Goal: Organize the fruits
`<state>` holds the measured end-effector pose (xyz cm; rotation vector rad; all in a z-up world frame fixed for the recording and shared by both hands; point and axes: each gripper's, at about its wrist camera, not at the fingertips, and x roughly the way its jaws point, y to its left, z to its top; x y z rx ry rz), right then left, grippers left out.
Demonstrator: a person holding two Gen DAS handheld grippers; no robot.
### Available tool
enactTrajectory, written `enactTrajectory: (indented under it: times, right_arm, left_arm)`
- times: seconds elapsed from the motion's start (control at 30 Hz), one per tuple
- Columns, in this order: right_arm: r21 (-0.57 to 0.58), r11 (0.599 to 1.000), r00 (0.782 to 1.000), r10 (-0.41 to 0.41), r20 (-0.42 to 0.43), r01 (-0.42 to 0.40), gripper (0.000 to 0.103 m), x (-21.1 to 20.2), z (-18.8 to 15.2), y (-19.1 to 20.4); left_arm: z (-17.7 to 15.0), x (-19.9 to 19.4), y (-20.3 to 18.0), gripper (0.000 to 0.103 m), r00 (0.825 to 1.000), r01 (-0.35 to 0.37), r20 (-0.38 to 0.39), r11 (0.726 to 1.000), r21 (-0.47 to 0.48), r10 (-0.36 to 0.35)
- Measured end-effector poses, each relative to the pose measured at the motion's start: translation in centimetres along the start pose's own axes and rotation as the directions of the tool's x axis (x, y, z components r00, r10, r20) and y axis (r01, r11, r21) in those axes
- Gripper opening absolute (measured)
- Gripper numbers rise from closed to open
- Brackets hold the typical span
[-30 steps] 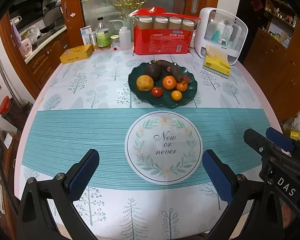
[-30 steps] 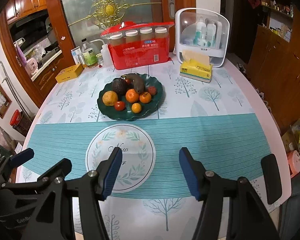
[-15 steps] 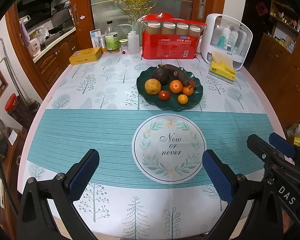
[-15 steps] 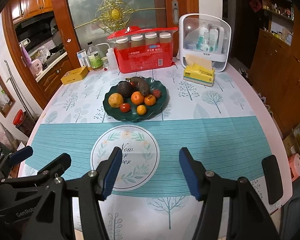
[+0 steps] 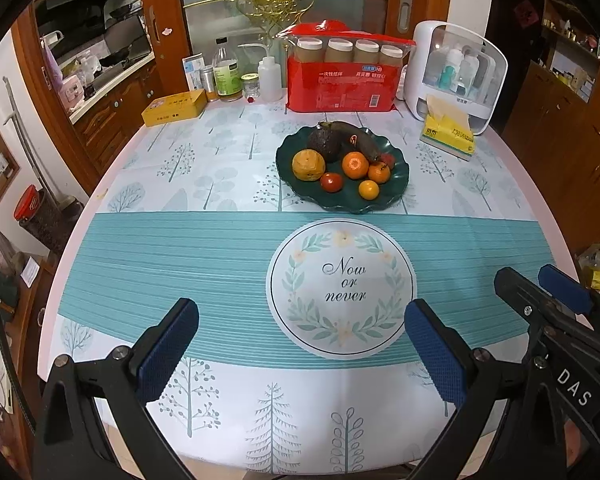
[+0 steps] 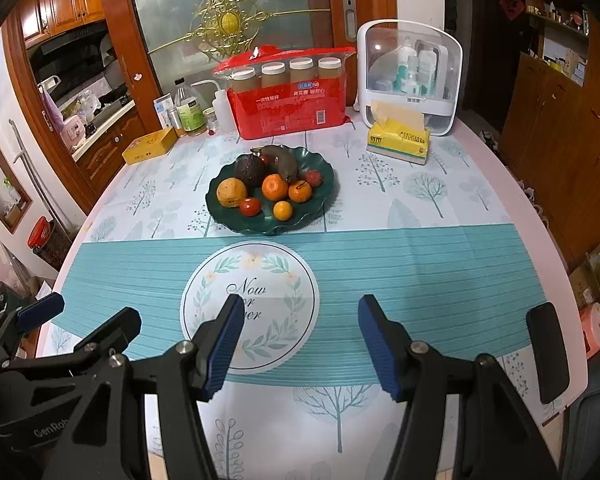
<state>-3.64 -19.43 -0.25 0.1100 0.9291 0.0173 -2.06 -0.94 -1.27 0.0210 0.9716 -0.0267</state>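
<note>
Fruits sit together on the dark green scalloped plate [image 5: 396, 196] at the far centre of the tree-print tablecloth [image 5: 220, 160]. We see an avocado [image 5: 324, 144], a dark banana [image 5: 360, 140], a mottled orange [image 5: 308, 165], two tangerines and a red tomato [image 5: 331, 182]. We hold the left gripper [image 5: 300, 344] and right gripper [image 6: 298, 344] above the near edge, fingers spread wide, empty, well apart from the plate.

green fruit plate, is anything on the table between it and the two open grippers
Nothing visible. Between the left gripper, the right gripper and the green fruit plate lies only flat tablecloth with its printed round motif. Both grippers are open and empty.
</note>
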Motion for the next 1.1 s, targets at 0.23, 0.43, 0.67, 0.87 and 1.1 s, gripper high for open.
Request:
enactTrajectory:
  times: [0.23,0.43,0.67,0.87,1.1]
  right_arm:
    - [0.001,1.0,1.0,0.001,-0.004,-0.001,0.06,0.13,-0.08,-0.04]
    - [0.002,1.0,1.0,0.002,-0.004,-0.002,0.06,0.13,-0.09,-0.02]
    - [0.001,1.0,1.0,0.002,-0.006,-0.002,0.06,0.19,-0.18,0.07]
    - [0.001,1.0,1.0,0.003,-0.009,-0.003,0.06,0.27,-0.7,0.59]
    - [0.001,1.0,1.0,0.003,-0.01,-0.003,0.06,0.29,-0.66,0.63]
  left_arm:
    - [-0.07,0.05,-0.06,0.102,1.0,-0.001,-0.003,1.0,0.001,0.001]
    - [-0.04,0.04,-0.08,0.102,1.0,-0.002,-0.002,1.0,0.002,0.002]
    - [-0.19,0.14,0.04,0.102,1.0,-0.001,-0.005,1.0,-0.001,0.001]
    - [-0.73,0.22,0.66,0.102,1.0,-0.003,-0.007,1.0,-0.002,0.003]
    - [-0.79,0.26,0.78,0.102,1.0,-0.001,-0.009,1.0,-0.003,0.001]
